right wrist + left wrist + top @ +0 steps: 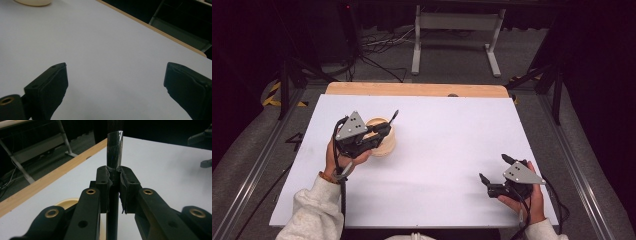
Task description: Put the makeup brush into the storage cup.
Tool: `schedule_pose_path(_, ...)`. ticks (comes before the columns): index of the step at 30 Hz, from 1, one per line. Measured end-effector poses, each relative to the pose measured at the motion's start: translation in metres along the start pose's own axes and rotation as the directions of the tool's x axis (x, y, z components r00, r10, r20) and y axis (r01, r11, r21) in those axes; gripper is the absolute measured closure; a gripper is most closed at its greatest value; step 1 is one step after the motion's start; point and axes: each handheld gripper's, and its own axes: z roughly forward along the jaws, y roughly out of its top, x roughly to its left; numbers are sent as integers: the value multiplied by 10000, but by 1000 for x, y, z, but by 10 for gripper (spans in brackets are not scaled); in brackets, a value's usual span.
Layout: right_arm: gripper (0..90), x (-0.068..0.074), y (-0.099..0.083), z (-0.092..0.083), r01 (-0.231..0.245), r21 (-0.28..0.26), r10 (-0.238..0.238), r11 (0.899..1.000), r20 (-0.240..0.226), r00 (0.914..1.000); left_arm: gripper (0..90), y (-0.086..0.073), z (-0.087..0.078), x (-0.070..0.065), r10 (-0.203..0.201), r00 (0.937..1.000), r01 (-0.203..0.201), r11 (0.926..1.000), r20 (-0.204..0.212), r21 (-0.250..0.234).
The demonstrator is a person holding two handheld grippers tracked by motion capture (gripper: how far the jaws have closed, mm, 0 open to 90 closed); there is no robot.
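Left gripper (pixel 114 176) pinches a dark stick (pixel 114 152) over a pale round holder (pixel 384 140).

Its lower end is cut off behind the jaws; its kind is hard to tell. The holder sits left of centre on the white table (pixel 447 140), partly hidden. Right gripper (pixel 495 169), near right, gapes wide, holding nothing.

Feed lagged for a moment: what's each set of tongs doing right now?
Left tongs: closed on a thin dark rod, above the pale round container.
Right tongs: open, holding nothing, over the white table.
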Motion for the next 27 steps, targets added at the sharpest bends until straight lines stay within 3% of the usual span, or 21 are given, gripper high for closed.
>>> schedule_pose_path(6, 63, 0, 0, 0, -14, -4, 14, 10000, -9, 10000, 791, -1, 2, 10, -127, 9999, 122, 9990, -113, -441)
schedule_pose_path(7, 63, 0, 0, 0, 18, 2, -18, 10000, -9, 10000, 791, -2, 3, 11, 8, 9994, -24, 9988, -338, -482)
schedule_pose_path(11, 63, 0, -1, 1, -22, 5, 22, 10000, -22, 10000, 791, -5, 7, 19, -136, 9994, 108, 9966, -331, -814)
schedule_pose_path(15, 63, 0, -1, 1, -22, 31, 22, 10000, -25, 10000, 791, -12, 12, 30, -450, 9990, 442, 9929, -50, -1107)
schedule_pose_path(21, 63, -1, -1, 0, -106, -1, 106, 9999, -5, 9999, 791, -16, 18, 38, -506, 9985, 477, 9918, -214, -1184)
schedule_pose_path(27, 63, 1, -2, 1, -82, 70, 82, 9999, -46, 10000, 791, -27, 23, 52, -933, 9956, 928, 9854, 31, -1431)
